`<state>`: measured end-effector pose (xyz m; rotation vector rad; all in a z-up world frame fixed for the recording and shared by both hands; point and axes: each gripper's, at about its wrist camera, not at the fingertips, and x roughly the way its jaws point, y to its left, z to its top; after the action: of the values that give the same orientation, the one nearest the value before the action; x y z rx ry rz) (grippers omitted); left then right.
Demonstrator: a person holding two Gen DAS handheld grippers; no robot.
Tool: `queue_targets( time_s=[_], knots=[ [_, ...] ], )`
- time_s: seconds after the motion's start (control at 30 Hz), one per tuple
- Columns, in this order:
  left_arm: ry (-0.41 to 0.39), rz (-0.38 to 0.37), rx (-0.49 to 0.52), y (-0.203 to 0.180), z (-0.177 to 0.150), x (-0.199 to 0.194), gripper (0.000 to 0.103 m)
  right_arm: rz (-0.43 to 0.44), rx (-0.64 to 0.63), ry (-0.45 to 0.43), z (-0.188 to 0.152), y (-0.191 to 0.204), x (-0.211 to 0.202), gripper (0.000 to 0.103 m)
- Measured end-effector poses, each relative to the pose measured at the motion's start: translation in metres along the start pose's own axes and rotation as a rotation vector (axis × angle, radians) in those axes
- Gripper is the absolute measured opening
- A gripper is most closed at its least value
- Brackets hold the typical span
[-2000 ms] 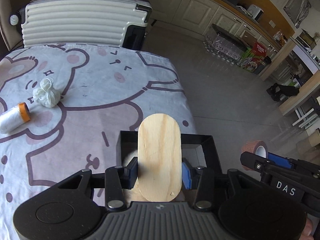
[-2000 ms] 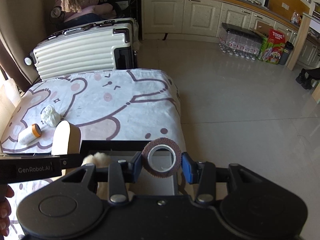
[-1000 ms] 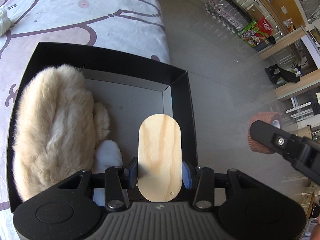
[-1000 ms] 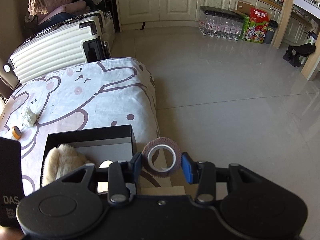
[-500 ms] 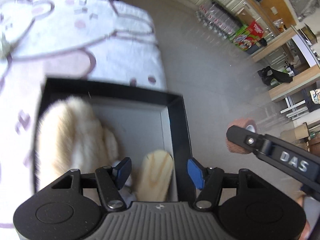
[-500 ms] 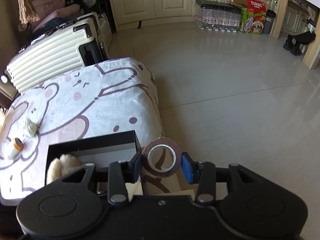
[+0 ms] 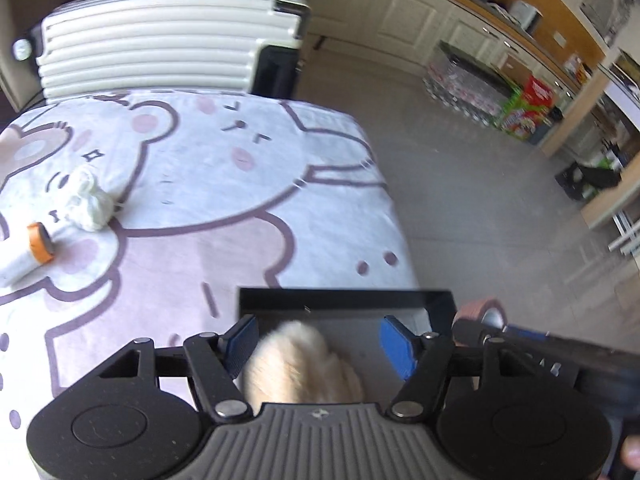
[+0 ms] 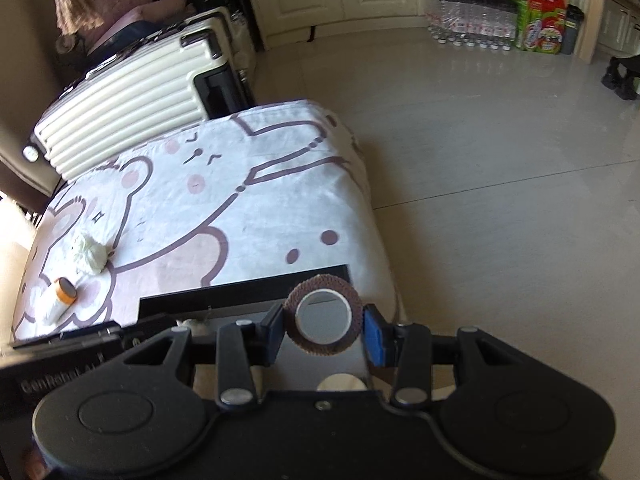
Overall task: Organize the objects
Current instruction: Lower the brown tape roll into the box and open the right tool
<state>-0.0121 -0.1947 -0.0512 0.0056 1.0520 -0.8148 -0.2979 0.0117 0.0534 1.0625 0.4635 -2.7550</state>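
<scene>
The left gripper (image 7: pixel 318 346) hung empty, jaws opening, above the black box (image 7: pixel 344 300) holding a furry mitten (image 7: pixel 300 364). The right gripper (image 8: pixel 324 326) clamped a brown tape roll (image 8: pixel 323 314) over the box. A thread spool (image 7: pixel 26 254) and white bundle (image 7: pixel 90 202) awaited on the bedsheet (image 7: pixel 248 208).

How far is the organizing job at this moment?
Done: the cream fluffy item lies in the black box. In hand: the right gripper holds the brown tape roll above the box; the left gripper's jaws are opening, empty. Left: the white thread spool and white yarn bundle.
</scene>
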Motion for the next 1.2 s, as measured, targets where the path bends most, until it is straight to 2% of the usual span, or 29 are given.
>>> queue_targets(
  time_s=[0.17, 0.5, 0.8, 1.03, 1.13, 1.2],
  knots=[
    [-0.01, 0.022, -0.03, 0.018, 0.01, 0.0, 0.069, 0.015, -0.065, 0.057, 0.001, 0.024, 0.022, 0.043],
    [-0.012, 0.034, -0.054, 0.043, 0.02, 0.0, 0.069, -0.022, -0.136, 0.174, -0.008, 0.051, 0.075, 0.043],
    [0.005, 0.05, -0.04, 0.056, 0.025, 0.01, 0.069, -0.039, -0.137, 0.207, -0.007, 0.065, 0.101, 0.043],
    [0.012, 0.055, -0.043, 0.067, 0.027, 0.014, 0.069, 0.007, -0.146, 0.227, -0.006, 0.08, 0.111, 0.043],
    [0.013, 0.059, -0.043, 0.069, 0.027, 0.013, 0.069, 0.016, -0.151, 0.227, -0.007, 0.084, 0.112, 0.046],
    [0.013, 0.058, -0.043, 0.07, 0.028, 0.013, 0.069, 0.011, -0.145, 0.22, -0.006, 0.084, 0.111, 0.056]
  ],
)
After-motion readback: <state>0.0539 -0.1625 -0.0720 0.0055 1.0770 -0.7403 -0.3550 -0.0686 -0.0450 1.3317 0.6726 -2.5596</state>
